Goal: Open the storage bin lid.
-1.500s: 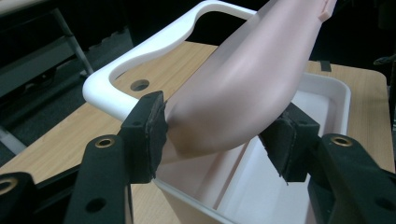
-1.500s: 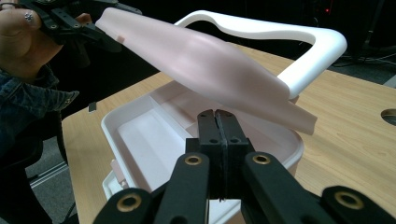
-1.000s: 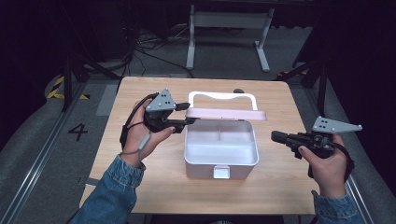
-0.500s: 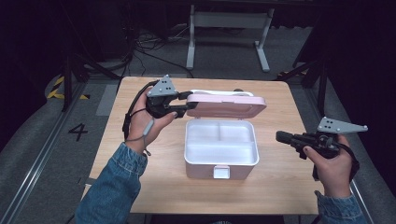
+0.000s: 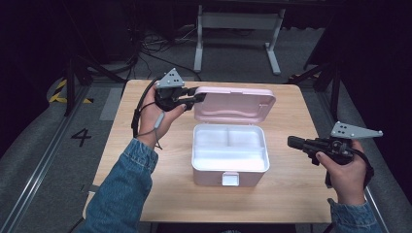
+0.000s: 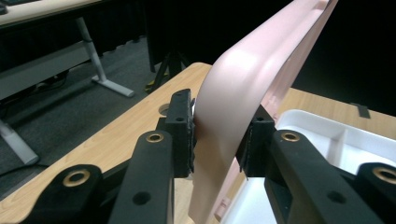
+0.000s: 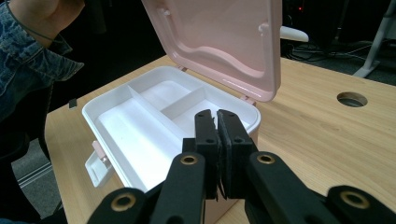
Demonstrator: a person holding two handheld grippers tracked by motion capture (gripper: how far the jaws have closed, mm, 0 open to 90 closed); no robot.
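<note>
Dark room w/ cables on the floor and a metal stand [image 5: 238,29] behind; up front stood a wooden table [image 5: 145,194], and everything below is placed relative to the box on it.

White box [image 5: 230,154] sat about mid-table, open, w/ dividers splitting the inside into compartments, all bare. Its latch tab [image 5: 230,179] stuck out of the wall nearest the person. Pink lid [image 5: 235,103] stood up from the box's far edge, hinged there, raised steeply & leaning back a bit.

Left gripper [image 5: 195,96] was at the lid's left corner, above & beyond the box's left far corner. Jaws had just been closing, w/ the lid's rim between them; in the left gripper view the pads [image 6: 184,130] sat against both faces of the pink rim [image 6: 233,116], so it had a grip on the lid. Left hand [image 5: 163,109] & a denim sleeve [image 5: 124,189] reached in from the box's left.

Right gripper [image 5: 294,142] hung to the right of the box, apart from it, pointing at its right wall. Its jaws were pressed together w/ nothing between them, per the right gripper view [image 7: 216,140]. Right hand [image 5: 345,170] held it just over the table's right edge.
</note>
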